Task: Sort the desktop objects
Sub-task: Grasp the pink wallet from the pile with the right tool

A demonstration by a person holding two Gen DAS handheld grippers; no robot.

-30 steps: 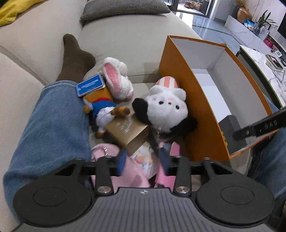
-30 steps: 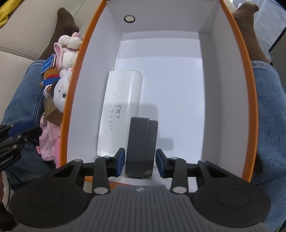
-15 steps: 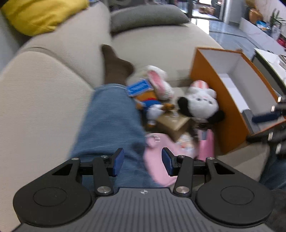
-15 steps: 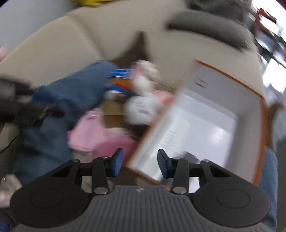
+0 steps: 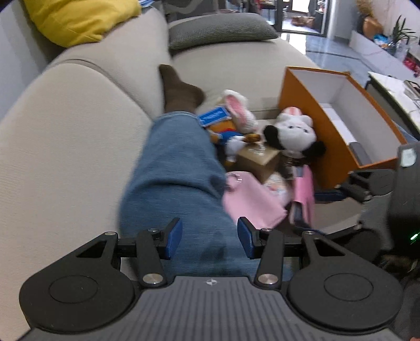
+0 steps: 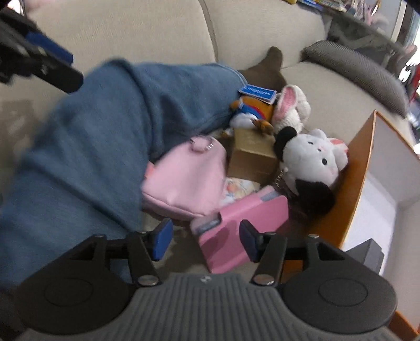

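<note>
Pink case (image 6: pixel 236 230), smooth, flat and rectangular, lies on the sofa (image 6: pixel 136 28) against the orange box (image 6: pixel 359 168), long axis running from the right gripper (image 6: pixel 203 236) toward the fuzzy white plush (image 6: pixel 312 162); that gripper's jaws have just been opening, straddling the case's corner without pressing it, while the left gripper (image 5: pixel 208 238) gapes empty over a denim leg (image 5: pixel 178 168)

I'm looking into a home living room. A wide beige sofa (image 5: pixel 78 136) fills the view, with a yellow cushion (image 5: pixel 78 18) on its backrest and a grey checked cushion (image 5: pixel 220 28) further along. Beyond it I see a glossy tiled floor (image 5: pixel 330 52), a potted plant (image 5: pixel 401 31) on a low white cabinet (image 5: pixel 367 44), and an open doorway (image 5: pixel 302 13). Plush toys (image 5: pixel 291 131) lie piled on the seat.
</note>
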